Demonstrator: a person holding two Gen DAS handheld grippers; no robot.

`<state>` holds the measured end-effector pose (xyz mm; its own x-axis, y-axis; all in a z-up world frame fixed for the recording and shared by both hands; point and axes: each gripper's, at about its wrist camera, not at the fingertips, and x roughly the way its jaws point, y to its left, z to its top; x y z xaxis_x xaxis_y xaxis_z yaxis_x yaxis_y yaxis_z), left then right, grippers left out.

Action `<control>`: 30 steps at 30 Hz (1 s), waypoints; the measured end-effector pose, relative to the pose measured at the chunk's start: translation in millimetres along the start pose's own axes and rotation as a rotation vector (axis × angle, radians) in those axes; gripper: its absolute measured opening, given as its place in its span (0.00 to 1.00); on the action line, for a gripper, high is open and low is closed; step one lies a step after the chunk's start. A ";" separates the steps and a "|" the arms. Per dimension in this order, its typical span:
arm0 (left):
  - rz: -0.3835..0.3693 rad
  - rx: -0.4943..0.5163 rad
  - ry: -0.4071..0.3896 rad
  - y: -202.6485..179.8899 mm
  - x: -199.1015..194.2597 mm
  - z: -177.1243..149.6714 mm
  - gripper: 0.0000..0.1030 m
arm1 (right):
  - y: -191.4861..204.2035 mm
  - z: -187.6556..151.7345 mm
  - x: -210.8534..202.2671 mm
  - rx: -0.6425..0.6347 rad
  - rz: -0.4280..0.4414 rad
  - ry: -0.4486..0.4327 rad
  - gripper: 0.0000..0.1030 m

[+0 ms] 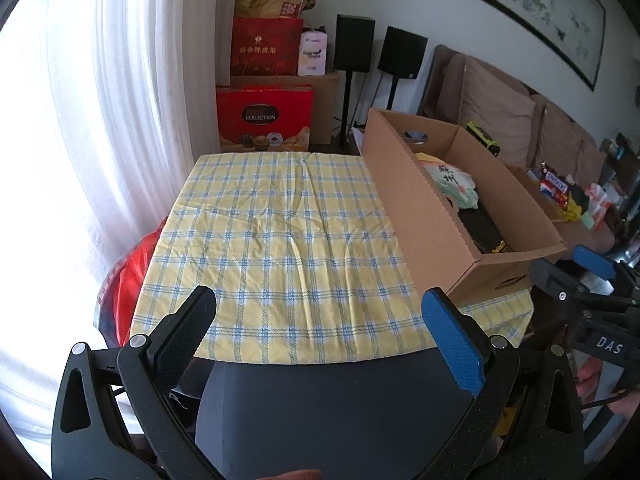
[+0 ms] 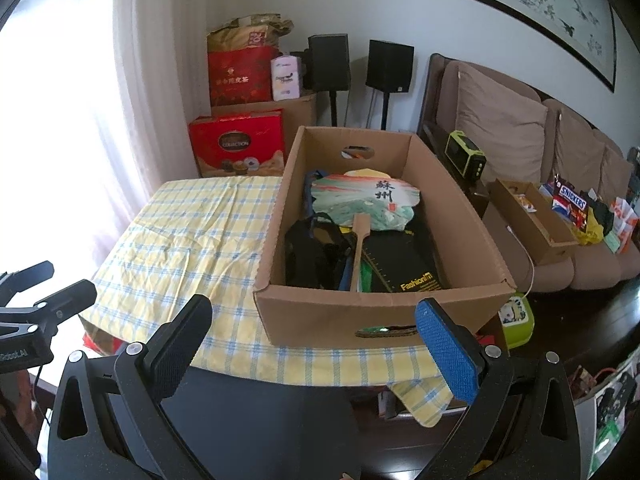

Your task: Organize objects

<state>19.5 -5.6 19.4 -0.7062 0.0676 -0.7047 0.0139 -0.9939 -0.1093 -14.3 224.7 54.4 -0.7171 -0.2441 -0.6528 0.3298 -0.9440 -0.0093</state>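
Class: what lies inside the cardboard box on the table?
Inside the box: a painted fan with a wooden handle, lying on a black Fashion book, and a black strap bundle to the left. What sits beneath these is covered.

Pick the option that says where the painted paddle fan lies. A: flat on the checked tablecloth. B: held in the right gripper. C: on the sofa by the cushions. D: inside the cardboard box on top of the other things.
D: the fan lies inside the cardboard box, resting on the dark items there.
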 end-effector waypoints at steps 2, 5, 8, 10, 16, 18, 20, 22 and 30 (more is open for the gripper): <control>0.009 0.008 -0.003 -0.9 -0.3 0.3 1.00 | 0.3 0.1 0.9 -0.004 0.004 0.002 1.00; 0.012 0.010 -0.001 -1.1 -0.1 -0.3 1.00 | 1.2 -0.2 0.7 -0.004 0.004 0.004 1.00; 0.016 0.010 -0.002 -1.7 0.1 0.2 1.00 | 1.3 0.0 0.7 -0.005 0.002 0.003 1.00; 0.024 0.012 -0.005 -2.5 -0.4 -0.3 1.00 | 1.4 -0.1 0.9 -0.001 0.002 0.003 1.00; 0.031 0.009 -0.010 -1.9 -1.8 -0.7 1.00 | 0.8 0.5 1.3 0.000 0.001 0.005 1.00; 0.034 0.007 -0.009 -1.5 -1.5 -0.8 1.00 | 1.0 0.4 1.1 0.001 0.002 0.004 1.00; 0.034 0.004 -0.006 -0.9 -0.7 -0.9 1.00 | 0.9 0.7 1.4 0.000 0.002 0.004 1.00; 0.033 0.004 -0.003 -0.6 -0.1 -0.5 1.00 | 1.1 0.6 1.6 0.000 0.003 0.003 1.00; 0.038 0.005 -0.006 -1.1 0.3 -0.5 1.00 | 1.0 0.3 1.9 0.001 0.001 0.003 1.00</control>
<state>19.7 -4.5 19.0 -0.7098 0.0294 -0.7038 0.0373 -0.9962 -0.0792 -15.5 223.3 53.4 -0.7149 -0.2446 -0.6550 0.3299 -0.9440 -0.0076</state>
